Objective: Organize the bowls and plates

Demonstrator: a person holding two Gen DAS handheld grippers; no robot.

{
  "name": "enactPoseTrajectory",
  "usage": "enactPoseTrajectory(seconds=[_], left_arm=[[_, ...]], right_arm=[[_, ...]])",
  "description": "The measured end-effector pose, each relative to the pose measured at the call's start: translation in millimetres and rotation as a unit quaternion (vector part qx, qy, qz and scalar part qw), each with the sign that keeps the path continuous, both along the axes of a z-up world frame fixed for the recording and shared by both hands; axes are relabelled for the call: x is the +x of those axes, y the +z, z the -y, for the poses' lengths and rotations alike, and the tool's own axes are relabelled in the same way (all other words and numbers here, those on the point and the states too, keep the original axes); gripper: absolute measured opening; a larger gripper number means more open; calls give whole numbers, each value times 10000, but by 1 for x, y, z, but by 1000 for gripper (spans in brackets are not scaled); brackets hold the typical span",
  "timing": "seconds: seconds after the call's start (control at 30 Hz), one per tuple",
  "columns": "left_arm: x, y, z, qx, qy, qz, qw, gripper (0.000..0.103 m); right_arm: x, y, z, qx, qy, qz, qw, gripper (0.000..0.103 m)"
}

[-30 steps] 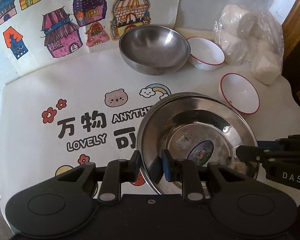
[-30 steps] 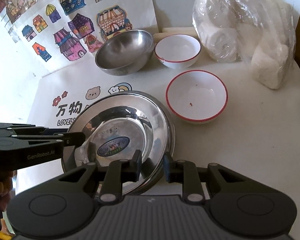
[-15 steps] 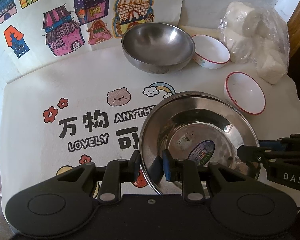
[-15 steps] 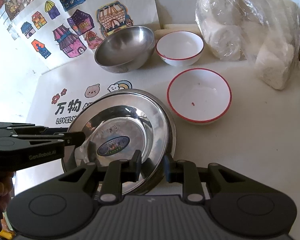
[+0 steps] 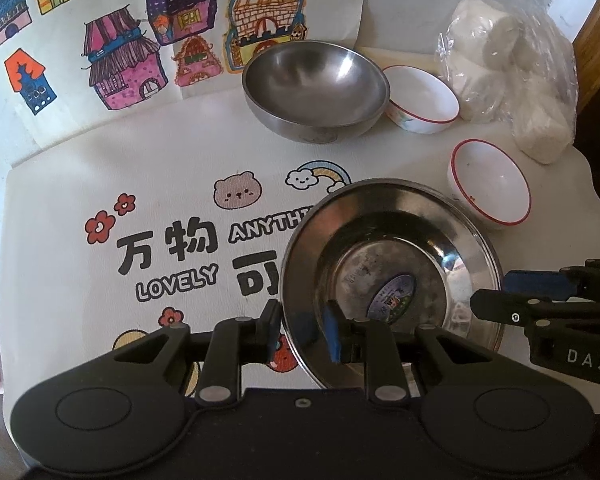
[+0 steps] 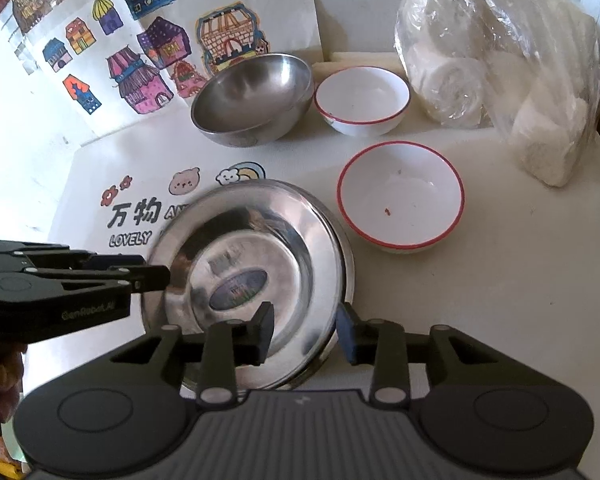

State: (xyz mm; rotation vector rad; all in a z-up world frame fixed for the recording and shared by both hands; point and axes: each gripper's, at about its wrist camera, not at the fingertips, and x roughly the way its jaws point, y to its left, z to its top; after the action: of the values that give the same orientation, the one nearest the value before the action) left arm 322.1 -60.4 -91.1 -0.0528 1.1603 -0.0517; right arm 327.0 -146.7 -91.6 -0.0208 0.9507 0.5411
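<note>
A steel plate [image 5: 392, 276] [image 6: 256, 264] with an oval sticker sits on the printed mat, apparently stacked on another steel plate. My left gripper [image 5: 302, 330] straddles its left rim, jaws slightly apart. My right gripper [image 6: 306, 338] straddles its right rim with jaws wider apart, open. A steel bowl [image 5: 316, 88] [image 6: 252, 98] stands behind. Two white red-rimmed bowls stand at the right: the far one [image 5: 420, 98] [image 6: 362, 98] next to the steel bowl, the near one [image 5: 490, 184] [image 6: 400, 196] beside the plate.
A plastic bag of white rolls [image 5: 512, 76] [image 6: 500, 68] lies at the back right. A sheet with coloured house drawings [image 5: 140, 32] [image 6: 148, 48] leans against the wall behind. The table's right edge [image 5: 596, 184] is near the bowls.
Both grippers have opened: the jaws that pinched the plate's rims now stand apart, the right more than the left. The plate sits slightly lower and further forward.
</note>
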Motion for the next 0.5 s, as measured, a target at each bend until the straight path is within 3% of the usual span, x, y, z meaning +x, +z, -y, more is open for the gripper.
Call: enactPoseTrajectory(seconds=[0.07, 0.17, 0.3, 0.5], left_arm=[[-1, 2, -2, -33, 23, 28, 10000, 26], [-2, 6, -5, -102, 60, 107, 9999, 36], [-2, 13, -10, -149, 146, 237, 9995, 61], [-2, 19, -23, -246, 415, 286, 9984, 95]], right_arm=[[-1, 1, -1, -8, 5, 40, 10000, 40], [-3, 3, 0, 15, -23, 69, 10000, 46], [-6, 7, 2, 79, -65, 136, 9999, 55], [-15, 11, 6, 178, -82, 198, 9996, 84]])
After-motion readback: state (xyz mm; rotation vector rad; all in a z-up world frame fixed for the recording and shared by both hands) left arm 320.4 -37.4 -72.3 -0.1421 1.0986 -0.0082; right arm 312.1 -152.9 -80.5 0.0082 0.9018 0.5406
